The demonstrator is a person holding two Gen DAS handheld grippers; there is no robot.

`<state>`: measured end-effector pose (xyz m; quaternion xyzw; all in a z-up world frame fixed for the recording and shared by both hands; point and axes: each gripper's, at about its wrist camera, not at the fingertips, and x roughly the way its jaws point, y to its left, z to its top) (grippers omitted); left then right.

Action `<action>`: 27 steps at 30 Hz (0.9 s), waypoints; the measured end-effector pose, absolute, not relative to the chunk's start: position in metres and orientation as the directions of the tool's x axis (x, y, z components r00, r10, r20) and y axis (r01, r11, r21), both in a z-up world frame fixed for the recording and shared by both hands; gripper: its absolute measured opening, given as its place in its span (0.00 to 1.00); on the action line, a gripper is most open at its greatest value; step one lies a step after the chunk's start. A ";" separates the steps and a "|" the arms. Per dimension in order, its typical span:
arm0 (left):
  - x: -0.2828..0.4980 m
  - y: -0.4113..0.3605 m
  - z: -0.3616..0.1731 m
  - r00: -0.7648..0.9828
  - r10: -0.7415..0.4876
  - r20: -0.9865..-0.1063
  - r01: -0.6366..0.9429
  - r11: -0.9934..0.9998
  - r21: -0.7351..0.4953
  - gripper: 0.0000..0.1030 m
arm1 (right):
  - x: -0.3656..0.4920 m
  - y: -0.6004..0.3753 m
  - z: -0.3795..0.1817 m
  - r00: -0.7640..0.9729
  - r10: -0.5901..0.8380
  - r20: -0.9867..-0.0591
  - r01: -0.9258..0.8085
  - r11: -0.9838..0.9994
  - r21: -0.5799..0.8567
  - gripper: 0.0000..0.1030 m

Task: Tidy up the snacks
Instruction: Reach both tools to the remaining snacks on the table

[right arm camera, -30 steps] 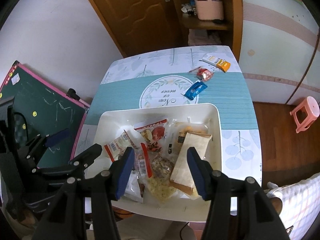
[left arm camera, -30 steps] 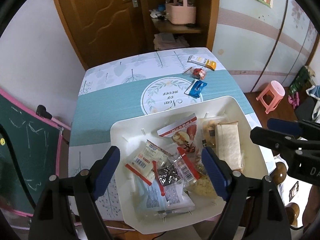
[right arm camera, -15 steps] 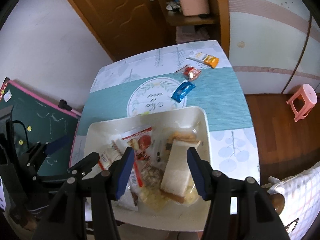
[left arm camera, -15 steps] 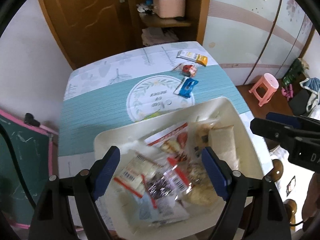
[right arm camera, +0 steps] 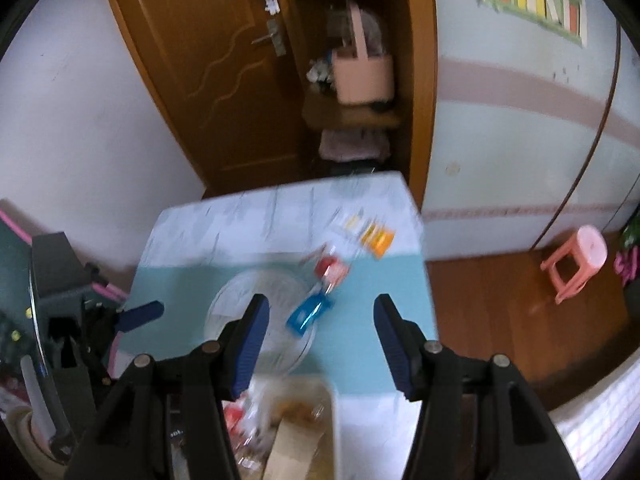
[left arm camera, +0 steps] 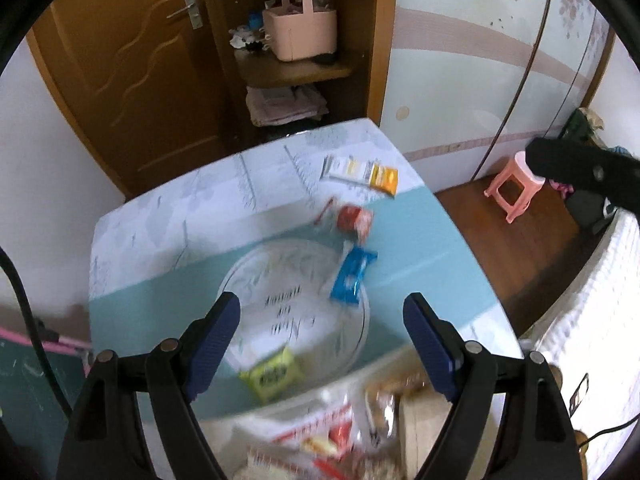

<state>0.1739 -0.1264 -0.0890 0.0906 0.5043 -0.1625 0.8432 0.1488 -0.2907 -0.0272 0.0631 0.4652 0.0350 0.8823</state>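
Both grippers, left (left arm camera: 322,334) and right (right arm camera: 318,330), hover jaws spread and empty above the table (left arm camera: 160,300); 4 snacks lie loose, the blue packet (left arm camera: 352,276) nearest.

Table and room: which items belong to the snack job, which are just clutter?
Job:
blue packet
red packet
yellow-white packet
green packet
tray of snacks

Clutter:
pink basket
pink stool
folded cloths
chalkboard

snack packets (left arm camera: 351,276) on table (left arm camera: 152,304), tray (right arm camera: 335,420) nearest
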 end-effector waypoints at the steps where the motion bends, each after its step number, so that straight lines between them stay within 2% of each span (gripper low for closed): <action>1: 0.183 -0.130 -0.092 0.440 -0.184 -0.879 0.361 0.932 -0.014 0.80 | 0.159 -0.294 -0.025 0.570 0.110 -0.814 -0.002 0.991 0.133 0.53; 6: 0.221 -0.146 -0.128 0.392 -0.198 -0.898 0.331 0.942 -0.064 0.80 | 0.222 -0.305 -0.047 0.535 0.086 -0.841 -0.022 0.996 0.087 0.53; 13: 0.252 -0.164 -0.221 0.177 -0.237 -0.955 0.289 0.940 -0.180 0.80 | 0.286 -0.320 -0.128 0.386 0.172 -0.907 -0.008 0.983 0.183 0.53; 15: 0.258 -0.167 -0.241 0.136 -0.235 -0.963 0.275 0.942 -0.191 0.77 | 0.293 -0.319 -0.145 0.355 0.191 -0.915 -0.002 0.979 0.203 0.53; 18: 0.263 -0.168 -0.260 0.095 -0.236 -0.967 0.250 0.946 -0.206 0.71 | 0.300 -0.318 -0.175 0.307 0.203 -0.930 -0.001 0.977 0.213 0.53; 20: 0.266 -0.169 -0.271 0.061 -0.242 -0.968 0.229 0.948 -0.223 0.57 | 0.303 -0.317 -0.188 0.281 0.206 -0.937 -0.005 0.977 0.214 0.53; 24: 0.270 -0.169 -0.277 0.039 -0.254 -0.966 0.210 0.948 -0.241 0.51 | 0.307 -0.314 -0.210 0.239 0.214 -0.947 -0.014 0.976 0.217 0.53; 27: 0.271 -0.172 -0.278 0.048 -0.230 -0.972 0.225 0.951 -0.213 0.39 | 0.309 -0.309 -0.220 0.218 0.235 -0.947 -0.023 0.972 0.235 0.53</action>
